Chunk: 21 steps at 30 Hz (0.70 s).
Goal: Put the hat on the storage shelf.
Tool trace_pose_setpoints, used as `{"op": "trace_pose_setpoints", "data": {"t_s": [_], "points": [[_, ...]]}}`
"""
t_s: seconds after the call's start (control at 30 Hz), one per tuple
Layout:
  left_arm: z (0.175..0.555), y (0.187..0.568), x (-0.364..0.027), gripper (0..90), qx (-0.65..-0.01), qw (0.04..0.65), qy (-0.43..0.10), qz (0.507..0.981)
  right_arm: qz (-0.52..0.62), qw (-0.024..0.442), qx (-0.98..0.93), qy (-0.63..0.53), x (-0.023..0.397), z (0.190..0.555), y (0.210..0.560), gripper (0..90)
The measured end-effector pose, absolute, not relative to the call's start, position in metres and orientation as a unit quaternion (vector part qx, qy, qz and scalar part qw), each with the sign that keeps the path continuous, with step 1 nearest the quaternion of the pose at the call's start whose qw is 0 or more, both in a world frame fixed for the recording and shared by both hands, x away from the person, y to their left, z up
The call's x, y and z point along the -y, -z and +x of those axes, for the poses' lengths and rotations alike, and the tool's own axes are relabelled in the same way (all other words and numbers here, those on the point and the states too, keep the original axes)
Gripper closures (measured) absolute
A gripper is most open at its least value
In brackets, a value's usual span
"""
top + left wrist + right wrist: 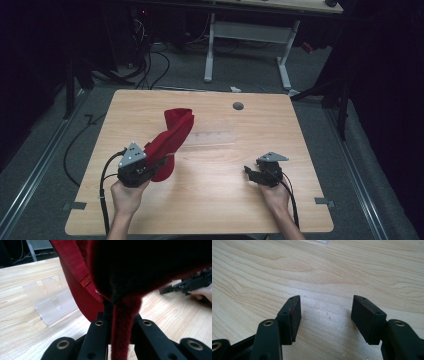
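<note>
your left gripper (150, 167), left of centre, is clamped on the lifted red cloth (172, 135), while your right gripper (252, 172) hovers wide and empty, so placing the cloth remains.

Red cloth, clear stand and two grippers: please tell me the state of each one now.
Red cloth: lifted, hanging from the left gripper, lower end near or on the table.
Left gripper: shut on the red cloth.
Right gripper: open, nothing between its jaws, low over bare wood.
Clear plastic stand: on the table, beside the cloth, untouched.
</note>
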<state>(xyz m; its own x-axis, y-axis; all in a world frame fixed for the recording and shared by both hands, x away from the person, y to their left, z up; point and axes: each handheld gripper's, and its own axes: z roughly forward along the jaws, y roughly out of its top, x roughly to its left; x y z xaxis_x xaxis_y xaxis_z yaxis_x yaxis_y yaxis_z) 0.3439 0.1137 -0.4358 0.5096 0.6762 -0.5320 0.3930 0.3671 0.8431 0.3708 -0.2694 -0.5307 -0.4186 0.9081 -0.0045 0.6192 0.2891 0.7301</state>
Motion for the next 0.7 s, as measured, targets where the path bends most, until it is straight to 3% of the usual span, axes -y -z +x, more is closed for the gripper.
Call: {"op": "trace_pose_setpoints", "data": {"t_s": [0.7], "points": [[0.366, 0.421, -0.124, 83.8, -0.496, 0.693, -0.098, 0.514, 0.491, 0.221, -0.776, -0.329, 0.268, 0.371, 0.531, 39.4]]}}
